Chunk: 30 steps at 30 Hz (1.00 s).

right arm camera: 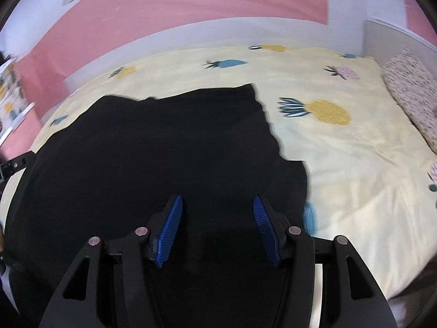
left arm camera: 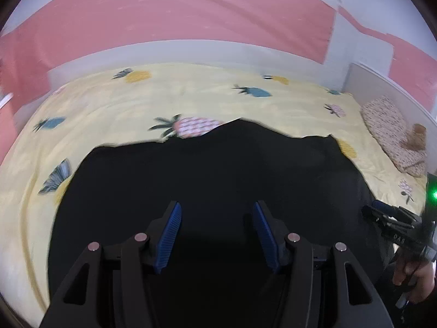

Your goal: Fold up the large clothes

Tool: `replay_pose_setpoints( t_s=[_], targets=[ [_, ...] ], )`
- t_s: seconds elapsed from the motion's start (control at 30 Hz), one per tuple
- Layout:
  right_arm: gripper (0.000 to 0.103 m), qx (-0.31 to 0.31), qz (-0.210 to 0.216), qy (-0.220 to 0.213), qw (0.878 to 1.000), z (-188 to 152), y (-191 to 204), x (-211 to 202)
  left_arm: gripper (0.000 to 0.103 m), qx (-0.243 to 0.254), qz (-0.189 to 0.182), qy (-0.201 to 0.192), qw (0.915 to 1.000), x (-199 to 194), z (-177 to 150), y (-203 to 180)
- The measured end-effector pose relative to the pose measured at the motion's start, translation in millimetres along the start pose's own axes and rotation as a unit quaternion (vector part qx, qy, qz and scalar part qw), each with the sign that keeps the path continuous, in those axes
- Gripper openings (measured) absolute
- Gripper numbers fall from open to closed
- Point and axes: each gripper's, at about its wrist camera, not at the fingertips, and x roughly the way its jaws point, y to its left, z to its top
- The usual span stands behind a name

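A large black garment [left arm camera: 218, 169] lies spread on a yellow pineapple-print bed sheet [left arm camera: 123, 101]. My left gripper [left arm camera: 217, 210] hovers over the garment's near part with its blue pads apart and nothing between them. In the right wrist view the same black garment [right arm camera: 164, 147] fills the left and middle, its right edge running down beside the sheet [right arm camera: 341, 158]. My right gripper [right arm camera: 217, 205] is open above it, empty. The right gripper [left arm camera: 393, 224] also shows at the right edge of the left wrist view, held by a hand [left arm camera: 412, 276].
A speckled pillow [left arm camera: 393, 128] leans by a white headboard [left arm camera: 382, 87] at the right. Behind the bed runs a pink and white wall [left arm camera: 191, 22]. A pillow [right arm camera: 412, 90] also lies at the right in the right wrist view. Bare sheet extends right of the garment.
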Motion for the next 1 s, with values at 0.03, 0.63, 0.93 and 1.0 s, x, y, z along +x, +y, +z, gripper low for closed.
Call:
replay_pose_setpoints(
  t_s=[0.03, 0.63, 0.93, 1.0],
  targets=[
    [0.054, 0.001, 0.001, -0.004, 1.0, 0, -3, -4, 0.057, 0.005, -0.006, 0.0, 1.0, 6, 7, -5],
    [0.056, 0.071, 0.045, 0.003, 0.996, -10, -53, 1, 0.062, 0.03, 0.05, 0.112, 0.992, 167, 49, -37],
    [0.073, 0.157, 0.122, 0.039, 0.979, -16, -88, 12, 0.061, 0.035, 0.032, 0.048, 0.9977, 91, 59, -21],
    [0.077, 0.171, 0.131, 0.049, 0.975, -19, -94, 18, 0.061, 0.032, 0.033, 0.035, 0.9984, 72, 52, -8]
  ],
)
